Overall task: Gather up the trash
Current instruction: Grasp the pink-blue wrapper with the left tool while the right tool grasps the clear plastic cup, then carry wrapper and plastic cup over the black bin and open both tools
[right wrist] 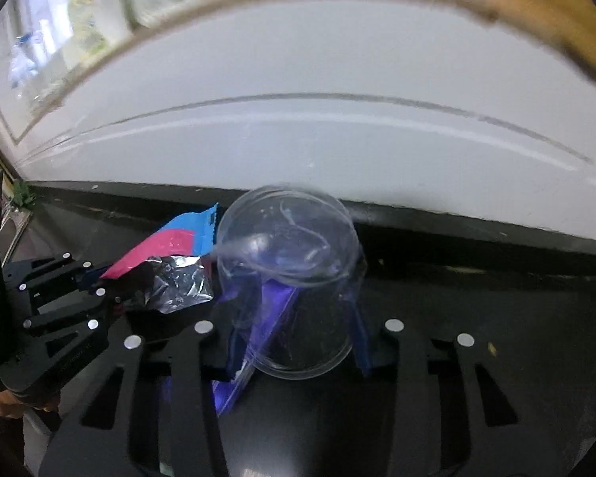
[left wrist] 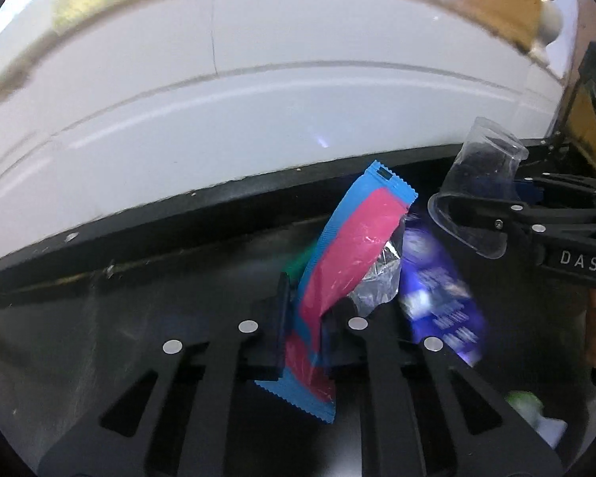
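The left gripper (left wrist: 304, 320) pinched a crinkly blue-and-pink foil wrapper (left wrist: 347, 246), its top edge leaning toward 1 o'clock. At 3 o'clock, the right gripper (right wrist: 294, 342) clamped a clear plastic cup (right wrist: 288, 278) near the black tray rim (right wrist: 476, 224).

**Legible text: one marking only**

Left wrist view, right edge of frame: white capitals "DAS" on a small dark label plate on the body of the right gripper (left wrist: 500, 208); the lettering runs off toward the frame edge, so it may be cut short.

Centre right, same view: purple wrapper (left wrist: 437, 294) carries rows of white print, too blurred to read.

Upper left, right wrist view: white bottle (right wrist: 95, 12) with a green label, unreadable.
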### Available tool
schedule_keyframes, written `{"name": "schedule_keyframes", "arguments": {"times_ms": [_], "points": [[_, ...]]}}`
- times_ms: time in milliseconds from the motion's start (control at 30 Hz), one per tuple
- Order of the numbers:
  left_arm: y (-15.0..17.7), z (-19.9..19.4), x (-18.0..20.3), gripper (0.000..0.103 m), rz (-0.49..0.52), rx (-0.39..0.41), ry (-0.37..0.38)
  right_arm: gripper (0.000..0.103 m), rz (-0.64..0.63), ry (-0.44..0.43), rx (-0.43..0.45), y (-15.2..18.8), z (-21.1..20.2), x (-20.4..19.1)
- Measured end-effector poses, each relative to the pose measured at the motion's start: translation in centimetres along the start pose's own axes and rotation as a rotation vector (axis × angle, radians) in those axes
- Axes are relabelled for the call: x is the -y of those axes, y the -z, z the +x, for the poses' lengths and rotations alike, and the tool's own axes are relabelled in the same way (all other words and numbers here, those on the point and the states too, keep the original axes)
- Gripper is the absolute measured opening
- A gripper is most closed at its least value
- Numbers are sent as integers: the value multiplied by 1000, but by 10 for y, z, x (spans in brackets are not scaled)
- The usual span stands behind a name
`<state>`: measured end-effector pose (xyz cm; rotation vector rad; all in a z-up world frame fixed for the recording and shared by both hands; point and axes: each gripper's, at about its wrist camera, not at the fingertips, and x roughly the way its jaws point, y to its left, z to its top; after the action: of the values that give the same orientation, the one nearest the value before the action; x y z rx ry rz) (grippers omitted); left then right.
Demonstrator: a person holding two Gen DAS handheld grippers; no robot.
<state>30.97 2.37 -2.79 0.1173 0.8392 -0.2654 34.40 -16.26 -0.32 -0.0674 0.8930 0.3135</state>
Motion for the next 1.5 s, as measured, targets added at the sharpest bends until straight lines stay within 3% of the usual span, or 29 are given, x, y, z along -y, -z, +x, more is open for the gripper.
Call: {"name": "schedule_keyframes", "arguments": {"times_ms": [167, 400, 567, 700, 1000, 1167, 1367, 1500], "points": [[27, -65, 13, 11, -16, 34, -52, 42, -37, 10, 37, 32, -63, -17], [110, -151, 40, 11, -63, 17, -137, 44, -24, -4, 77, 120, -160, -38], [174, -193, 71, 11, -99, 20, -148, 45, -20, -8, 98, 184, -206, -49], [191, -204, 91, 11, -110, 15, -122, 45, -11, -7, 88, 219, -222, -50], [205, -219, 97, 11, -107, 34, -133, 46, -10, -3, 91, 227, -229, -57], [210, -230, 81, 11, -133, 49, -156, 47, -41, -26, 92, 223, -226, -75], [235, -257, 40, 11, -210, 62, -243, 48, -145, -132, 83, 213, -210, -144], [271, -285, -3, 11, -297, 55, -336, 48, -245, -237, 65, 210, -195, -218]]}}
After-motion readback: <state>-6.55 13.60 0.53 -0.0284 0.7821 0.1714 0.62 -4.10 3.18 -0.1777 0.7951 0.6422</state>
